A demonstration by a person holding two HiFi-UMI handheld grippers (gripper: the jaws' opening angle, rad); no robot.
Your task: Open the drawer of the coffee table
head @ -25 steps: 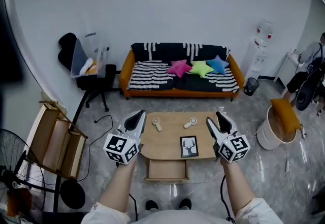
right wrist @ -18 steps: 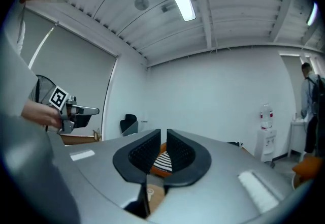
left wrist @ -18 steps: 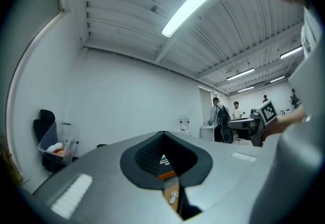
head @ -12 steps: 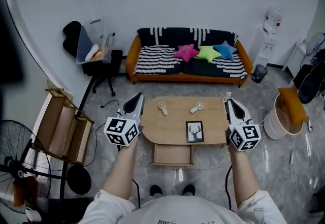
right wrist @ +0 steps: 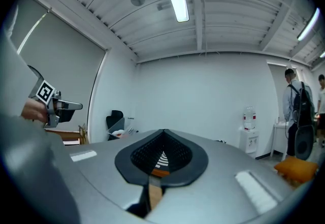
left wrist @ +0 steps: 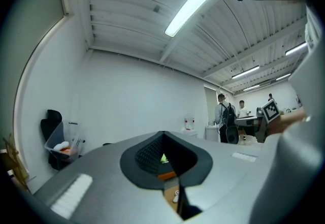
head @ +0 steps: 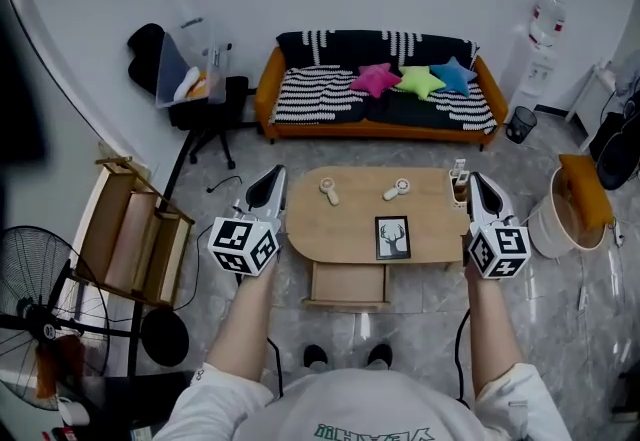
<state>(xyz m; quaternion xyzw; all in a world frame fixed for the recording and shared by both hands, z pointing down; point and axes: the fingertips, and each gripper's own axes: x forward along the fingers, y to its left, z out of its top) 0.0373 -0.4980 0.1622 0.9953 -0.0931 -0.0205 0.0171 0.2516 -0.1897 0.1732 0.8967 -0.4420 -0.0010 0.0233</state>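
text: none legible | shirt print (head: pixel 345 432): cut off (upside down, unreadable)

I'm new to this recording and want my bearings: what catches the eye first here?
The oval wooden coffee table sits centre, its drawer pulled open toward the person. The left gripper and right gripper, both shut, flank it; behind stands a striped sofa with three star cushions.

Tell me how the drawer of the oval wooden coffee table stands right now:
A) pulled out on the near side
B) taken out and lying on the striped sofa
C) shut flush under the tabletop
A: the light wooden drawer juts out past the near edge of the oval wooden coffee table, its inside showing.
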